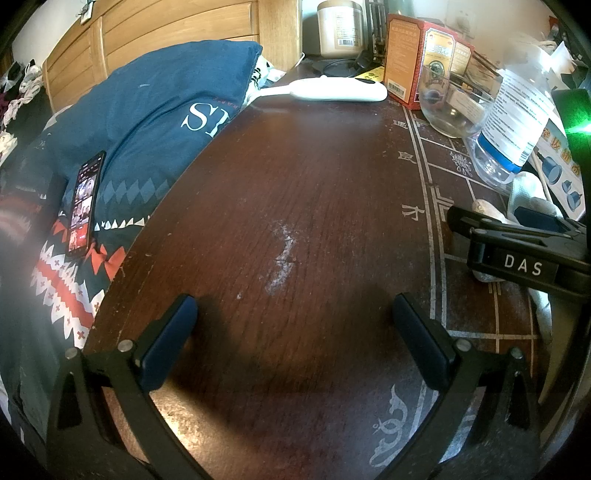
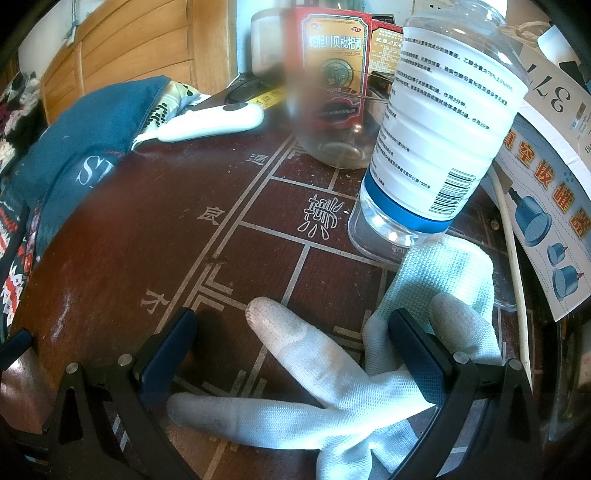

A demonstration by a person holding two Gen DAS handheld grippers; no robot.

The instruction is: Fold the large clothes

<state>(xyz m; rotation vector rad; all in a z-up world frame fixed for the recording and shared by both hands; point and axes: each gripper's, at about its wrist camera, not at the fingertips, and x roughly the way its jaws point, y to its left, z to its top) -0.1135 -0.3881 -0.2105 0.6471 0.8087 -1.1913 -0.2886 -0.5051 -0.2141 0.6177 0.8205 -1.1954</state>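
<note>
- Blue garment (image 1: 155, 99): a dark blue cloth with white lettering lies heaped at the far left, off the left edge of the worktop (image 1: 295, 206), on a patterned red, white and dark bedspread (image 1: 70, 291). Neither pair of tongs touches it.
- Left tongs (image 1: 295, 317): spread wide apart, holding nothing, low over the bare near middle of the dark wooden worktop.
- Right tongs (image 2: 291, 328): spread apart and clamped on nothing. A white knitted glove (image 2: 332, 391) lies flat on the worktop between and under its two fingers; the right finger rests over the glove's right part.
- Phone (image 1: 83, 203): lit screen, lying on the bedspread just near of the blue garment.
- White handheld device (image 1: 332, 89): at the far edge of the worktop, beside the garment's right end.
- Red medicine box (image 2: 332, 62): upright at the far side, behind a clear glass jar (image 2: 332, 122).
- Clear plastic bottle (image 2: 439, 140): white label, blue band, tilted, just right of the jar; its base is near a pale green mesh cloth (image 2: 439, 273).
- Printed carton (image 2: 546, 206): at the right edge, showing blue cup figures.
- Wooden headboard (image 1: 166, 33): behind the garment, far left.
</note>
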